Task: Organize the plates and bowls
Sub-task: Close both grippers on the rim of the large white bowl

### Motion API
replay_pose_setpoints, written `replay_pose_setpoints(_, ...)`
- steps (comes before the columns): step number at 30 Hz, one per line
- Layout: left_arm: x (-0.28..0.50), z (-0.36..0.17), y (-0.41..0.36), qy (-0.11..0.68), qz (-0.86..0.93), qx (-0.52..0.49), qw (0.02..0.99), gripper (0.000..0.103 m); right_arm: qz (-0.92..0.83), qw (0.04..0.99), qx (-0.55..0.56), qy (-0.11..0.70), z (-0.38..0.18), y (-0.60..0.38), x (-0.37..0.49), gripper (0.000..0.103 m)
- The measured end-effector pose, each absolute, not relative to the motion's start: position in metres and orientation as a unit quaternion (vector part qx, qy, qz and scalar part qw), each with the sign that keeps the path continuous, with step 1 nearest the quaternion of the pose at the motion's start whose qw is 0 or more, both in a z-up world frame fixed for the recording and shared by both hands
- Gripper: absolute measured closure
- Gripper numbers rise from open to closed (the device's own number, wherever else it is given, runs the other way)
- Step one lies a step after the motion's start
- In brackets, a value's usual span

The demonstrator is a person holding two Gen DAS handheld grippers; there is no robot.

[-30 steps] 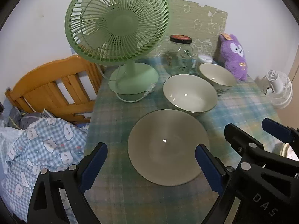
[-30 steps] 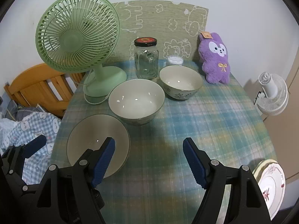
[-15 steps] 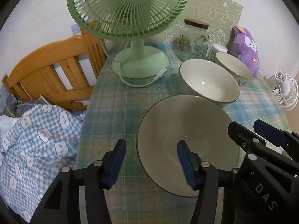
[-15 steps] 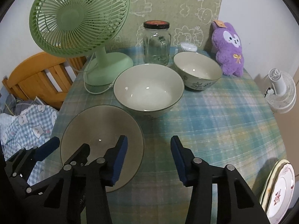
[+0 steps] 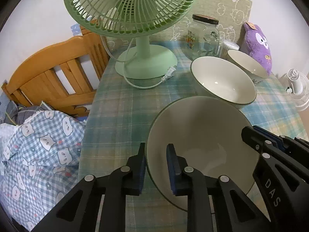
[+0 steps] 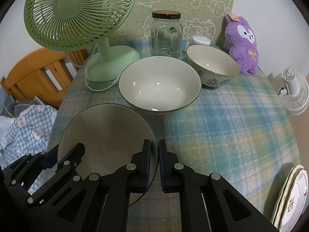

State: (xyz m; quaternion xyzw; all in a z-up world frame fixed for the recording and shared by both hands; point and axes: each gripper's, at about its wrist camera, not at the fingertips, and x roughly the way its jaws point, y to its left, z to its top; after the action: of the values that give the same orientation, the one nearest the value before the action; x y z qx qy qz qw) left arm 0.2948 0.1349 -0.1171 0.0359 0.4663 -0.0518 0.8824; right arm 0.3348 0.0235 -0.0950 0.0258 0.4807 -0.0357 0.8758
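Observation:
A shallow cream dish (image 5: 199, 131) with a dark rim lies on the plaid tablecloth nearest me. My left gripper (image 5: 155, 154) has its jaws closing on the dish's left rim, one pad outside and one inside. At the opposite rim of the dish (image 6: 108, 131), my right gripper (image 6: 154, 145) is closing too, its pads pinching the edge. Behind the dish stands a large cream bowl (image 6: 160, 85), and a smaller leaf-patterned bowl (image 6: 212, 67) sits further back right. A stack of decorated plates (image 6: 291, 197) shows at the lower right.
A green desk fan (image 6: 81, 13) with its cord stands at the back left, beside a glass jar (image 6: 167, 36) and a purple plush (image 6: 243, 42). A wooden bed frame (image 5: 54, 73) and checked bedding (image 5: 38, 150) lie left of the table. A small white fan (image 6: 293, 92) stands off to the right.
Both grippers came down and forward to the shallow dish and closed from wide open onto its rim, the left on the left edge, the right on the right edge.

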Motion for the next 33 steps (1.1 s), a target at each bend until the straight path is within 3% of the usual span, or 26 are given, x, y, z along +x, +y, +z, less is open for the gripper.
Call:
replay_pose_setpoints(3,0.295,-0.117,0.137,0.463,-0.048,0.033,0.884,0.092,-0.038,0.874,0.021,0.484,-0.095,0.025,0.336,0.092)
replay_pose_setpoints(33,0.236,-0.094,0.11,0.453,-0.028,0.037,0.89,0.092,-0.029,0.873,-0.005,0.486,-0.068,0.005,0.28,0.092)
